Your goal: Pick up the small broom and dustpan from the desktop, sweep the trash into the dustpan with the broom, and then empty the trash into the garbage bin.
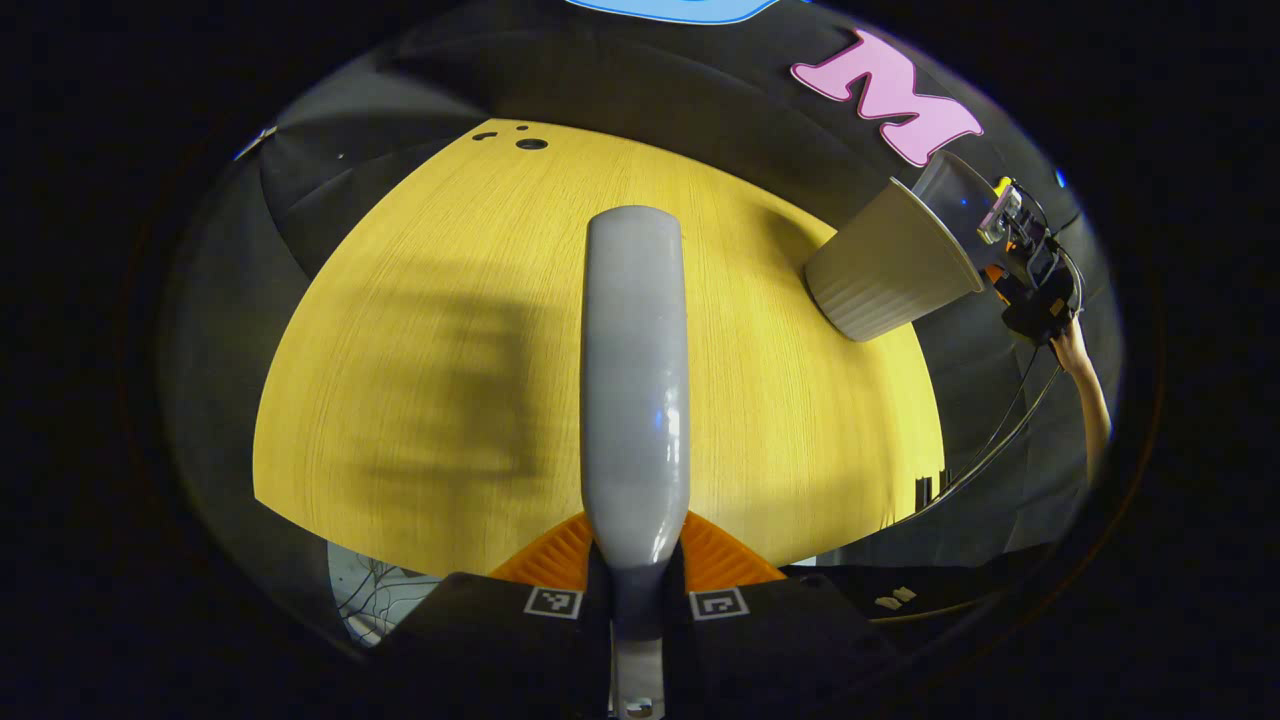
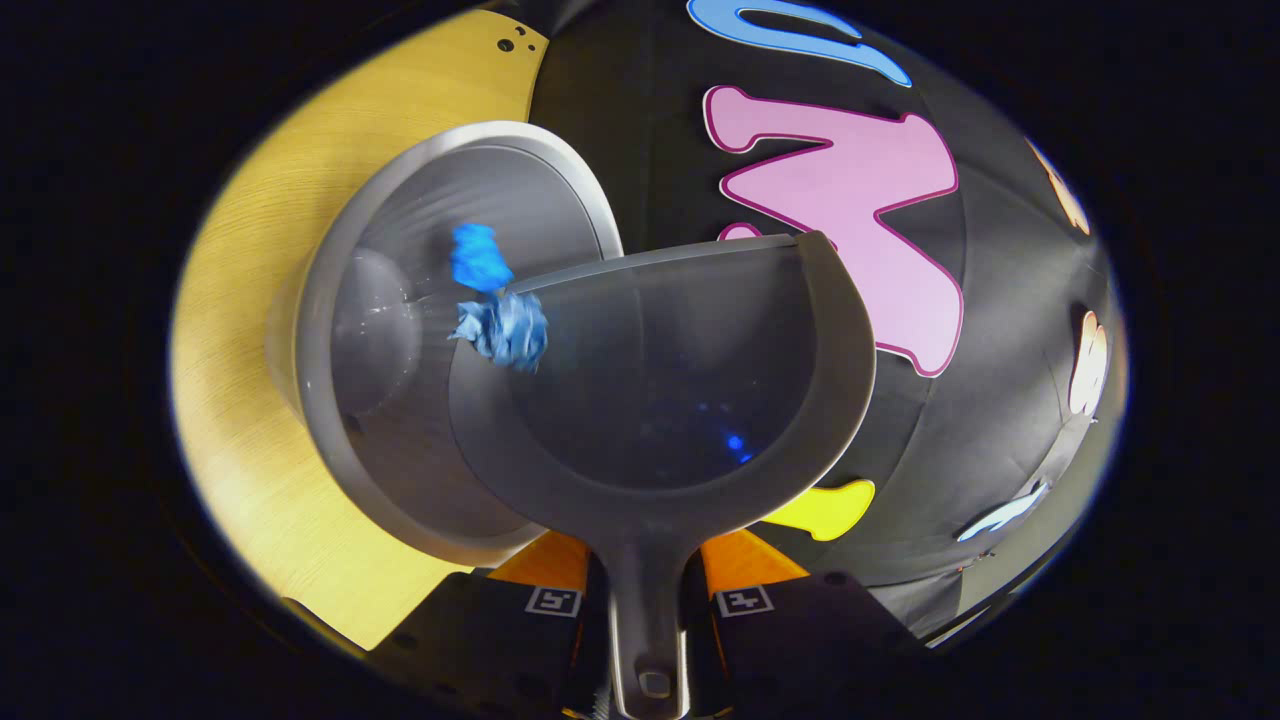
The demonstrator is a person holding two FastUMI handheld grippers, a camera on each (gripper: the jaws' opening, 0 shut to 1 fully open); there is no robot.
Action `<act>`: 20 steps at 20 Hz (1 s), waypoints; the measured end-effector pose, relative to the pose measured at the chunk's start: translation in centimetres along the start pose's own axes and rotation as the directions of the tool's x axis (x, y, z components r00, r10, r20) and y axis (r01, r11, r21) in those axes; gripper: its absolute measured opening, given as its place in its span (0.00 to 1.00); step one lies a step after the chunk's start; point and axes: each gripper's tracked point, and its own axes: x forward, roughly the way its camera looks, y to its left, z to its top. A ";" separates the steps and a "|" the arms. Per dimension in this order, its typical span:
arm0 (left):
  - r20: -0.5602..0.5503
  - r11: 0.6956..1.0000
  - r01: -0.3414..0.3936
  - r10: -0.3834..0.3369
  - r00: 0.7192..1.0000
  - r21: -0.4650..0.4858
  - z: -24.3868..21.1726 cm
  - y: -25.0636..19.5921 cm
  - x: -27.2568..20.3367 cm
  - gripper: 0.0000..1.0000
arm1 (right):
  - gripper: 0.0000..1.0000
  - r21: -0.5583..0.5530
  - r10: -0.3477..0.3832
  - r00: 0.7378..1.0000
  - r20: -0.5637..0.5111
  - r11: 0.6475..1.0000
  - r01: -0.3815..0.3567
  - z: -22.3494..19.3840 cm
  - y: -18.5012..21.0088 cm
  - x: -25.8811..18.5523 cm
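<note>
The right gripper (image 2: 640, 600) clamps the smooth dustpan (image 2: 660, 380), tipped over the ribbed round bin (image 2: 400, 400) — crumpled blue paper (image 2: 505, 330) at its lip (another scrap (image 2: 478, 255) inside). The left gripper (image 1: 636, 600) clamps the glossy broom handle (image 1: 636, 380) above the woodgrain table (image 1: 420, 330).

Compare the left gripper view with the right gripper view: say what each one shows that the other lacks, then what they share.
Left gripper view: the left gripper shut on the broom, which points out over the desk, and, farther off, the hand tipping the dustpan.

Right gripper view: the right gripper shut on the dustpan's handle, the inside of the bin, and crumpled blue trash at the pan's lip, with one piece already over the bin's opening.

Both: the bin, the dustpan tilted over it, and the desk.
</note>
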 end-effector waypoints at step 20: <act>0.012 1.000 -0.008 0.008 1.000 0.010 -1.2 -1.4 0.0 0.25 | 0.34 0.833 0.386 0.923 0.000 0.511 -0.214 -5.1 4.0 -1.0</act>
